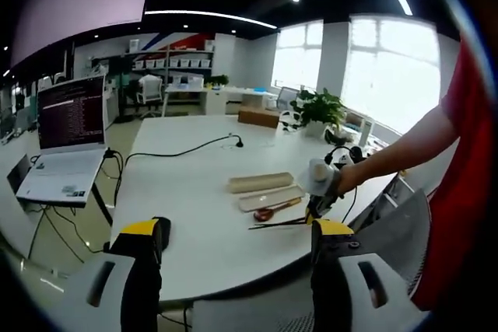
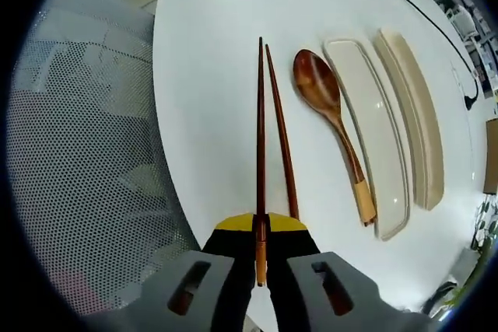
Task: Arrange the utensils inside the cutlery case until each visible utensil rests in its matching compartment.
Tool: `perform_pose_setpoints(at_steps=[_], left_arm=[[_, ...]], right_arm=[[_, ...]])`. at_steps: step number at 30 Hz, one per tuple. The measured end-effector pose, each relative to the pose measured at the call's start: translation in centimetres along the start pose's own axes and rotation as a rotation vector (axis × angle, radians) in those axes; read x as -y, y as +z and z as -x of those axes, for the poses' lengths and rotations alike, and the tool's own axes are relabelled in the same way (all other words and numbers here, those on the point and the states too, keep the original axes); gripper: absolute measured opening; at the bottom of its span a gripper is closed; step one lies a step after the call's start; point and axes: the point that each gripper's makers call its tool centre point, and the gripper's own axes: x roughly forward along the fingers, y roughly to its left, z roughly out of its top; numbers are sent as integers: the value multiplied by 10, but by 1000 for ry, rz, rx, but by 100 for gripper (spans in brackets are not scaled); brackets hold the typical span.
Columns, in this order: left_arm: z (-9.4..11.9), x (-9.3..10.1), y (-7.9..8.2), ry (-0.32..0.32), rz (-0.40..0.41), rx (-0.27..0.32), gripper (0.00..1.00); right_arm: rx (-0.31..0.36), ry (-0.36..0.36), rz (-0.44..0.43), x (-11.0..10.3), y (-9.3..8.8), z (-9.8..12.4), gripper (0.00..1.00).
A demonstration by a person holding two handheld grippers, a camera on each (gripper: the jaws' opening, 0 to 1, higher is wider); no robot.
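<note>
While the right gripper (image 2: 261,227) pinches one chopstick (image 2: 261,153) near its butt end between closed jaws, the second chopstick (image 2: 280,134) lies just beside it on the white table (image 2: 210,75), the two tips close together. Next to them rests a wooden spoon (image 2: 331,126), its handle end touching the rim of the shallow case tray (image 2: 381,153); the beige lid (image 2: 416,114) sits alongside the tray. A mesh chair back (image 2: 85,153) borders the table.

From the left gripper (image 1: 233,250), whose jaws stand spread with nothing between them, the table shows tray (image 1: 272,197), lid (image 1: 261,183), spoon (image 1: 276,209) and chopsticks (image 1: 276,225), with a person's hand (image 1: 346,179) holding the right gripper (image 1: 319,211) over them. A laptop (image 1: 66,138) stands well apart, a cable (image 1: 179,153) crosses the table, and a plant (image 1: 319,106) sits at the far edge.
</note>
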Motion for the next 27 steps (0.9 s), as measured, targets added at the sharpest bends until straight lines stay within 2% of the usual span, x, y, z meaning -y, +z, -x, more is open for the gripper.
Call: perform_pose_setpoints(at_steps=[13,21,27], left_arm=[[4,-3,-5,8,10,0,81],[4,-6,-8,17,25,5,80],[3,-10,-10,20,29,-6,80]], right_arm=[[14,-12,-24,8,4,22,0],[23,-10,-18,5,3,32,0],[64,-18,-35,11,9,45,0]])
